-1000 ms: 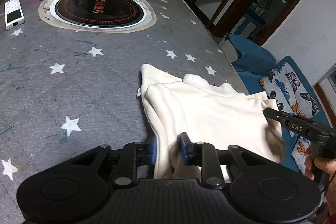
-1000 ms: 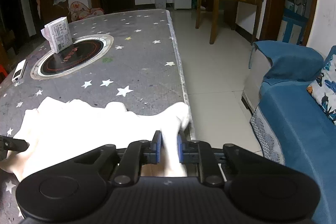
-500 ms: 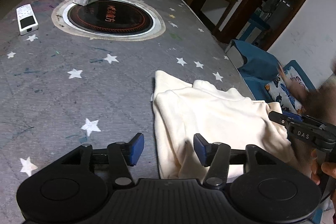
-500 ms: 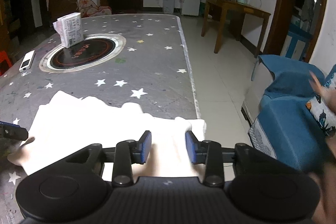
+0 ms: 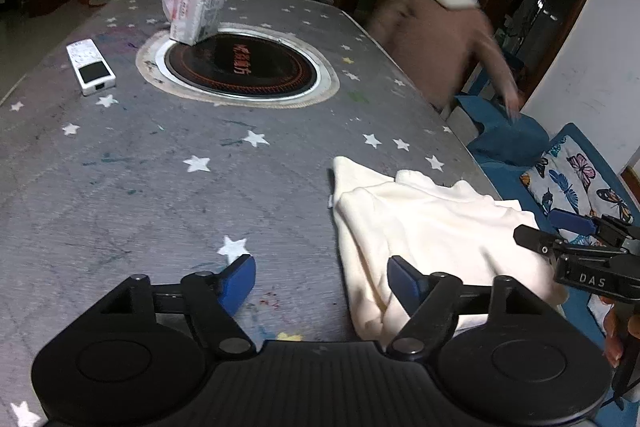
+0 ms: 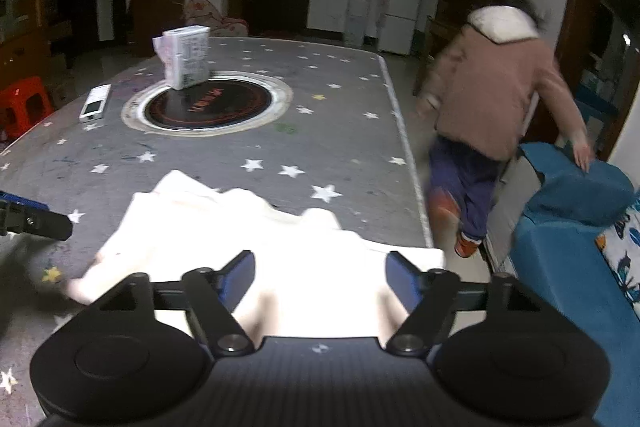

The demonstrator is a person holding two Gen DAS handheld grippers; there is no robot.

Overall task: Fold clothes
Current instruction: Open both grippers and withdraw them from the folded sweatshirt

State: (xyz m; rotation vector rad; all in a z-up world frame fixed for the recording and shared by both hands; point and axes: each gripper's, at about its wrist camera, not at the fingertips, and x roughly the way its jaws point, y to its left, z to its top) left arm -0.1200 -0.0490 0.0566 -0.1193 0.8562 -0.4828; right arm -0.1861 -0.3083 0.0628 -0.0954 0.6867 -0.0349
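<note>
Fingers of the left gripper stand wide apart, having just been opening; nothing is pinched between them. Its right finger hangs over the near left edge of the cream garment, while its left finger hangs over bare tablecloth. The gripper tilts downward toward the table. The right gripper tilts down likewise, its jaws also just spread wide, with the garment lying loose between and beneath them, near the table's right edge. Beyond the garment, further from both grippers, sit a round black hob, a white remote and a wrapped packet. Right of the table, a blurred person in a pink jacket passes a blue sofa.
</note>
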